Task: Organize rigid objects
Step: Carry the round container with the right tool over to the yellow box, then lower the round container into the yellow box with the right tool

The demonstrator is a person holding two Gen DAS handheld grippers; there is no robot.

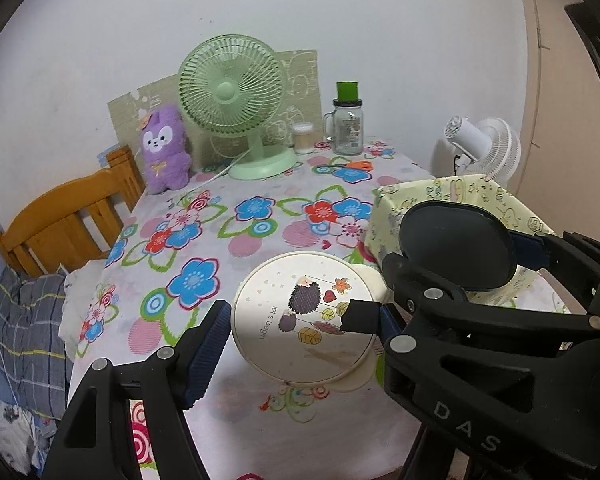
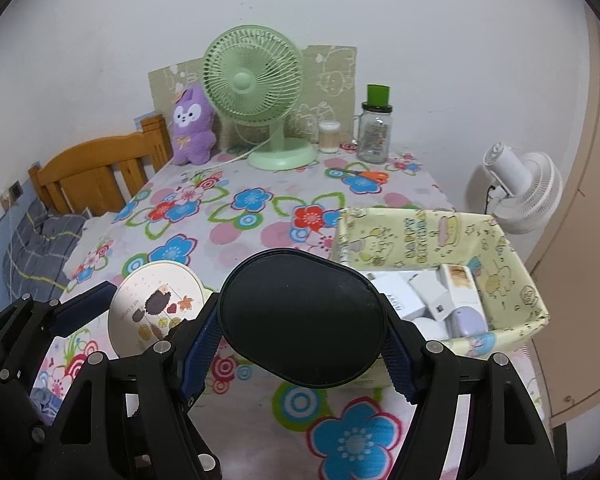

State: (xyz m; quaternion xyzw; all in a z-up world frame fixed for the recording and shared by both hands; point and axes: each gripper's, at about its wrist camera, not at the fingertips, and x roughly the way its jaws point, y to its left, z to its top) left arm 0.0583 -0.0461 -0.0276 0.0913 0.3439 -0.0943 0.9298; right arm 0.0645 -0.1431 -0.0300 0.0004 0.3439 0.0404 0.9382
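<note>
I am holding one item in each pair of tongs, both clear of the flowered table. My left tongs are pinching the round cream case with the hedgehog print by its opposite edges, lid face tilted toward the camera. My right tongs are pinching the dark oval case across its width, hanging just beside the near wall of the yellow box, which is already holding white and lilac items. In my judgement, I am getting best results by carrying the oval case over the rim first, lowering it into the bare left portion, and keeping the left load apart from it.
</note>
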